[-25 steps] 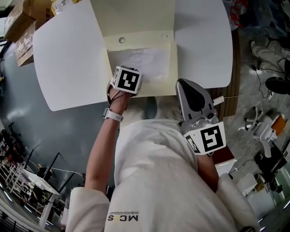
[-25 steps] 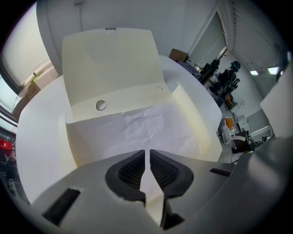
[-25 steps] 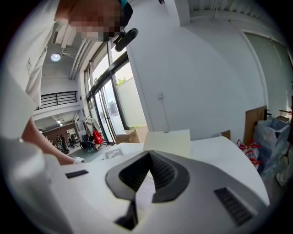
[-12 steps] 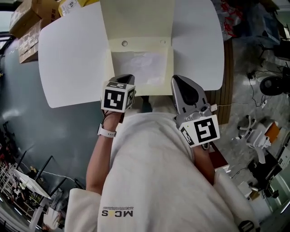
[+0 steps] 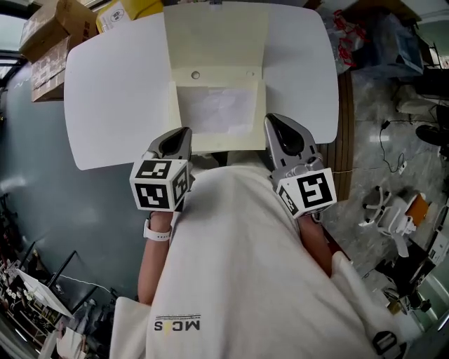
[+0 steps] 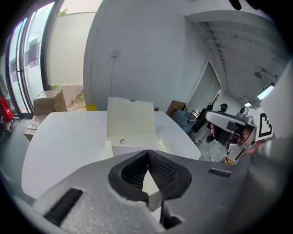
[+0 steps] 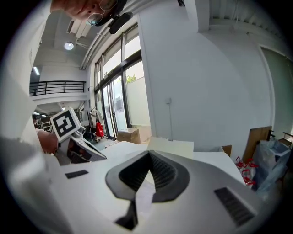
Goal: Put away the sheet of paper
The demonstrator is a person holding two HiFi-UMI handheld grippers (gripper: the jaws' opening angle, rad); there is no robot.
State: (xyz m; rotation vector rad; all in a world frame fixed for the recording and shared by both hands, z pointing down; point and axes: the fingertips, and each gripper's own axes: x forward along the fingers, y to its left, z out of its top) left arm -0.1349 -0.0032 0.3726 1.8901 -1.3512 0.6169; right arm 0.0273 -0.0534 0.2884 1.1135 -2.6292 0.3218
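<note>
A cream folder (image 5: 216,49) lies open on the white table (image 5: 112,98), its flap folded away from me. The white sheet of paper (image 5: 216,110) sits in the folder's pocket, below a round snap (image 5: 195,74). My left gripper (image 5: 179,133) hangs above the table's near edge, just off the folder's lower left corner, shut and empty. In the left gripper view the folder (image 6: 130,121) lies beyond the closed fingertips. My right gripper (image 5: 273,120) is at the folder's lower right corner, jaws together, holding nothing.
Cardboard boxes (image 5: 52,28) and a yellow box (image 5: 133,8) stand beyond the table's far left. A wooden edge (image 5: 345,119) borders the table on the right, with bags (image 5: 365,35) and cables on the floor beyond it.
My left gripper has lifted off the folder's lower left corner and drawn back toward me, tilting less steeply down. The right gripper has stayed almost where it was.
</note>
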